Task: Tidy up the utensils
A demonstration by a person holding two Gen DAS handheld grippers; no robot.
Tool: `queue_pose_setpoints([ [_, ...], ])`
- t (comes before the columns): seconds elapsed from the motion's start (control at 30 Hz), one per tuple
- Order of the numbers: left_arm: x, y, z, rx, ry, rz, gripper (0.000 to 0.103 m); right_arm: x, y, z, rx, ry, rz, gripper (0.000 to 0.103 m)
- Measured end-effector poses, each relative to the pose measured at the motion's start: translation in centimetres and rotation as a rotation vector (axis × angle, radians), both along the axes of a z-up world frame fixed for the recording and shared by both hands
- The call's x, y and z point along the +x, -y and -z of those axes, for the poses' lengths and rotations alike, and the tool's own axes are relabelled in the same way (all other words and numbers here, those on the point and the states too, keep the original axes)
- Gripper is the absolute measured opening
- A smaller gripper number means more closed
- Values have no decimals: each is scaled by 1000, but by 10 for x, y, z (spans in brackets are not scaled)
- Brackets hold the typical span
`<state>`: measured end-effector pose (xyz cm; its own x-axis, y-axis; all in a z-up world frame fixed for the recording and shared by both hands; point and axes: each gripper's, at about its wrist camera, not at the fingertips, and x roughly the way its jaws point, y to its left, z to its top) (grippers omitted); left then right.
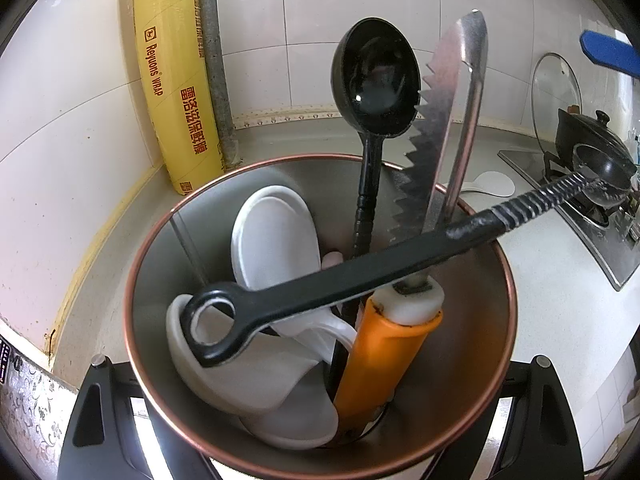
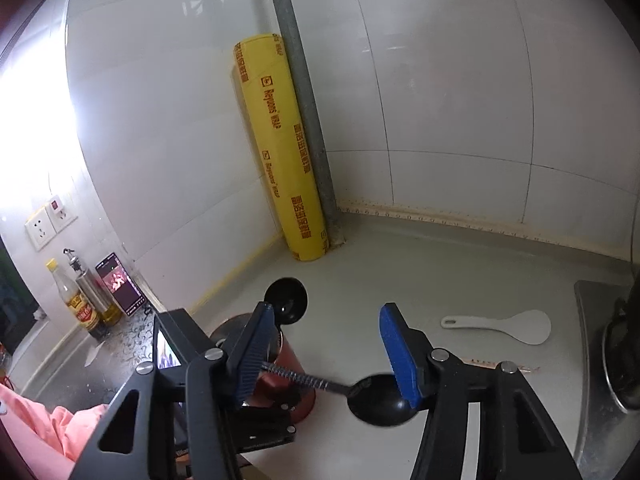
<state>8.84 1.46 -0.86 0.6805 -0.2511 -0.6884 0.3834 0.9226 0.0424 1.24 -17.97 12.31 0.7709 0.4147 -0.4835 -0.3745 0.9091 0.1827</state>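
My left gripper (image 1: 320,420) is shut on a copper-rimmed utensil holder (image 1: 160,248), one finger on each side of it. In the holder stand a black ladle (image 1: 376,72), a serrated knife with an orange handle (image 1: 384,356), steel tongs (image 1: 472,92) and white rice paddles (image 1: 276,236). A black spoon (image 1: 360,276) lies tilted across the rim, its loop end inside and its bowl out to the right. My right gripper (image 2: 328,352) is open above that spoon (image 2: 376,404) without pressing it; one blue pad (image 1: 608,52) shows at the top right. The holder's outside is red (image 2: 294,356).
A yellow cling-wrap roll (image 2: 280,152) leans in the tiled corner by a grey pipe (image 2: 304,100). One white rice paddle (image 2: 500,326) lies on the counter. A stove with a black pot (image 1: 592,140) and a glass lid (image 1: 556,88) are to the right. Bottles (image 2: 80,304) and a phone (image 2: 120,284) stand at the left.
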Motion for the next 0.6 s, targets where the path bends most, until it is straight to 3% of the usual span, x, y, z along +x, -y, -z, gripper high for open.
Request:
queue_pose_setpoints([
  [0.33,1,-1,0,-2,0,2,90,-12,47,23,74,-75,124,55],
  [0.47,1,-2,0,-3,0,2,90,-12,70,41,182,-151,158,55],
  [0.6,0,-2,0,-2,0,1,90,-5,77,58,286,-222,134,48],
])
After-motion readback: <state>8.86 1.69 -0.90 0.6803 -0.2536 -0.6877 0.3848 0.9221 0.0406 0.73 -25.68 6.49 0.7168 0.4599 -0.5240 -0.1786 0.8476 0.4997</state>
